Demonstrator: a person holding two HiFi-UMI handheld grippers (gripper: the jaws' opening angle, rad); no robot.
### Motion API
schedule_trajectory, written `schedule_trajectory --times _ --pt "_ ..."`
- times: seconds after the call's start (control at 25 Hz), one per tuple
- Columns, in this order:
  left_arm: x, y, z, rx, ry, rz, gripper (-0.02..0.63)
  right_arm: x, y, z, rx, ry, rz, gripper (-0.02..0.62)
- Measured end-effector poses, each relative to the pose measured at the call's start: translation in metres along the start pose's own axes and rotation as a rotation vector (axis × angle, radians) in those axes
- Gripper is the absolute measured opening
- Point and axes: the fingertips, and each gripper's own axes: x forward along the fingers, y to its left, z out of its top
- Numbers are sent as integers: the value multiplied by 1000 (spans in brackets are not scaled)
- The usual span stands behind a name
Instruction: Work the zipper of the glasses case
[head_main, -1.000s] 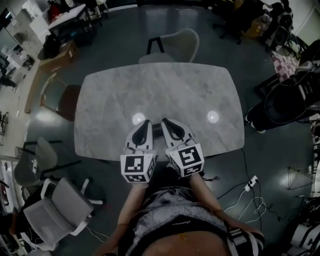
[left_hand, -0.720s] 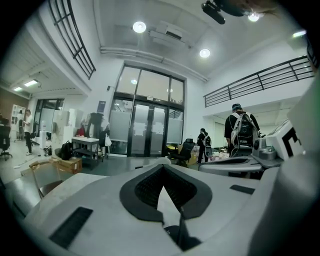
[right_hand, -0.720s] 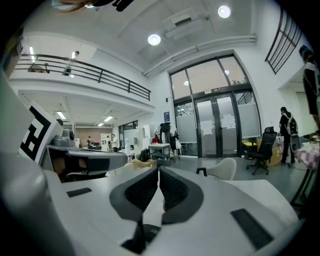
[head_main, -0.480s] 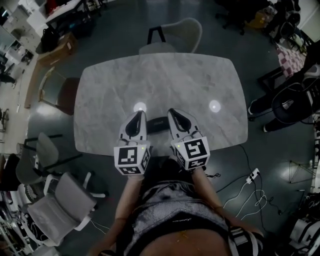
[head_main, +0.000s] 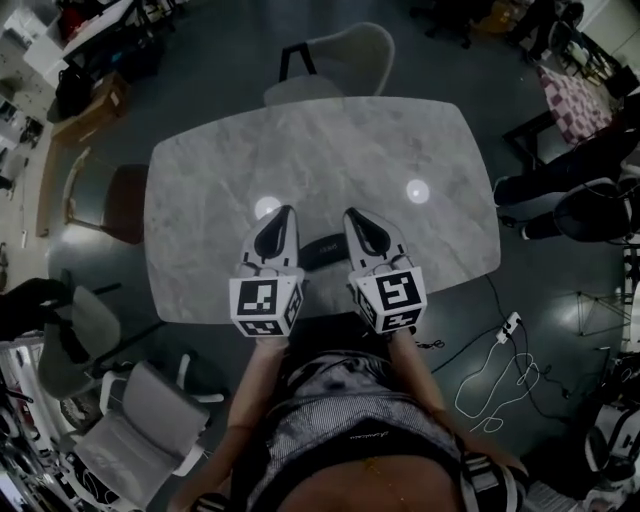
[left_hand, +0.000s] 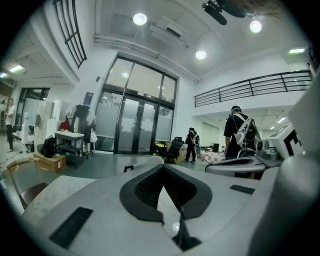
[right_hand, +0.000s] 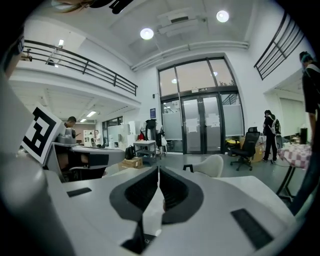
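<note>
Spreads left gripper (head_main: 284, 212) and right gripper (head_main: 352, 213) wider apart than a second ago. Holds both low over table (head_main: 400, 140), tips pointing away from body. Presses each pair of jaws together, gripping nothing. Leaves dark case (head_main: 322, 250) flat on table between both grippers, near front edge.

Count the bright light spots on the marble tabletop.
2. One light spot lies beside the left gripper; the other lies nearer the right edge of the table. That gripper and the right gripper could hide more.
</note>
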Motion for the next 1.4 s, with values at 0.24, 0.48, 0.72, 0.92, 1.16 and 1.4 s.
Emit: schedule_trajectory --times 0.24,0.48,0.72,0.92,1.16,1.4 --pt "11 21 -6 -12 20 -54 2 19 2 -2 7 25 -52 63" --pt "16 39 -24 -25 50 -111 2 30 9 -21 -5 70 -109 63" --pt "22 37 -35 -33 71 -107 2 28 -4 -33 18 97 -120 63" --pt "26 26 -43 -43 87 -69 2 29 -12 -37 -2 115 -54 63" --pt "30 24 -57 -54 126 -5 2 36 -24 -47 -14 152 8 63" --pt "32 18 -72 -66 168 21 2 41 -26 -59 -3 181 49 63"
